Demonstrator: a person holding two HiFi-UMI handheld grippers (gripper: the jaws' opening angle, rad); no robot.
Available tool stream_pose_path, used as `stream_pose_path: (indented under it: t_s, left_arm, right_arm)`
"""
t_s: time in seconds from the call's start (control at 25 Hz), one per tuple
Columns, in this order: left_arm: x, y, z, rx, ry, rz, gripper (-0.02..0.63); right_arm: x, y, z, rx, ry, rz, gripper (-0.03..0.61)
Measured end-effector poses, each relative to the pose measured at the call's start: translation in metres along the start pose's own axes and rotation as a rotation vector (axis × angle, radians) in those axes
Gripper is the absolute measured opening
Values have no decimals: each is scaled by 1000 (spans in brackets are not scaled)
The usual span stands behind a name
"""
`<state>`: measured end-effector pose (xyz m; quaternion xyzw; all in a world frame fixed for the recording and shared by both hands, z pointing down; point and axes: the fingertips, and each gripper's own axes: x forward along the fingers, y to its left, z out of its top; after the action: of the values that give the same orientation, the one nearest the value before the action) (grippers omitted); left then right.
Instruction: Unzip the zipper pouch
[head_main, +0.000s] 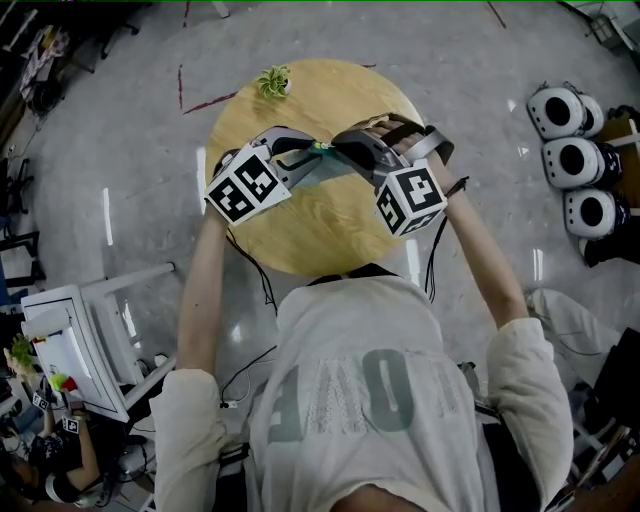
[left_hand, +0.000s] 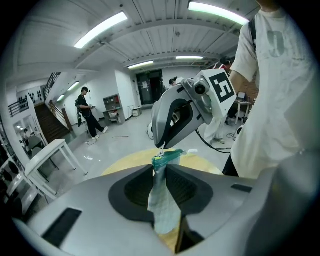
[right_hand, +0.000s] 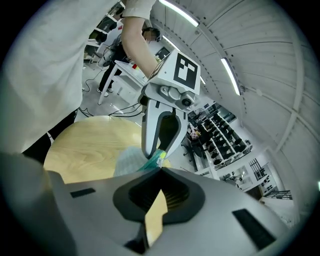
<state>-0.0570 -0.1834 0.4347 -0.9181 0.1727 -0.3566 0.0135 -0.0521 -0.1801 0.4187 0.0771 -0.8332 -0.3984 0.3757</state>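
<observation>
Pale waffle-textured fabric pouch (left_hand: 164, 205), soft and flat, is held over the round wooden table (head_main: 330, 230), just off centre toward 12 o'clock. Your left gripper (left_hand: 161, 167) comes in from 8 o'clock, jaws pinching the pouch body just below the teal zipper band (left_hand: 169, 156). Your right gripper (right_hand: 160, 169) comes in from 4 o'clock, jaws pressed together on the small metal zipper pull (left_hand: 161, 146) at the band's end. A spiky green plant (head_main: 273, 81) sits at the table's 11 o'clock rim.
</observation>
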Motion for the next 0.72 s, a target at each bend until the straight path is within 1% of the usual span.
stream_pose_path:
  t_s: [0.12,0.28,0.44,0.6,0.72]
  left_arm:
    - [-3,-5,-3,-17,-10,-2,76]
    - [-7,-9,-8,-34,-29,26,48]
    - [-8,-12,-11,-61,-46,41,41]
    - [-8,-15,-13,-77,-50,44,38]
    - [-12,-16,-13,-91,-68,51,37]
  right_arm:
    - [1,5,3,-6,-1,5,29]
    - [2,10,8,8,-4,0,29]
    - [3,15,10,15,-7,-2,28]
    - [2,19,11,9,-6,3,28]
    - [1,20,14,-2,-3,-3,28]
